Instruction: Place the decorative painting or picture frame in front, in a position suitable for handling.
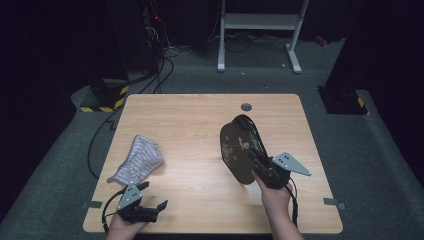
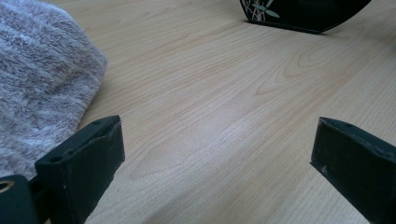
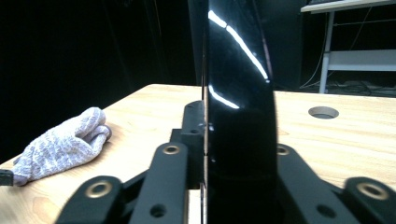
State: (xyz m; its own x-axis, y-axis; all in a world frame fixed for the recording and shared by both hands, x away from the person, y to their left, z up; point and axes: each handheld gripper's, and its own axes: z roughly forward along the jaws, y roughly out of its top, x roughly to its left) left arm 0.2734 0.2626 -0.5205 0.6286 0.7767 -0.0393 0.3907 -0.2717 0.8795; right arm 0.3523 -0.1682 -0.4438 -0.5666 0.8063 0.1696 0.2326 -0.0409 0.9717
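We are pinching the rim of a dark lacquered tray between the pressed-in jaws of our right gripper, holding it up on edge right of the table's middle, its painted face turned left and its lower edge, seen from the left gripper view, resting on or just above the wood. In the right gripper view the glossy tray is standing between the jaws like a blade, so we are judging the grip narrow: we are keeping the squeeze steady, avoiding any twist of the wrist, and letting the low edge bear some weight so the slick surface is not slipping. Our left gripper is waiting at the near left with its jaws spread wide over bare wood, ready to take up the grey cloth lying just beyond it, likely for wiping the tray. Counting: one tray, one cloth, two grippers, one table, one round grommet hole near its far edge.
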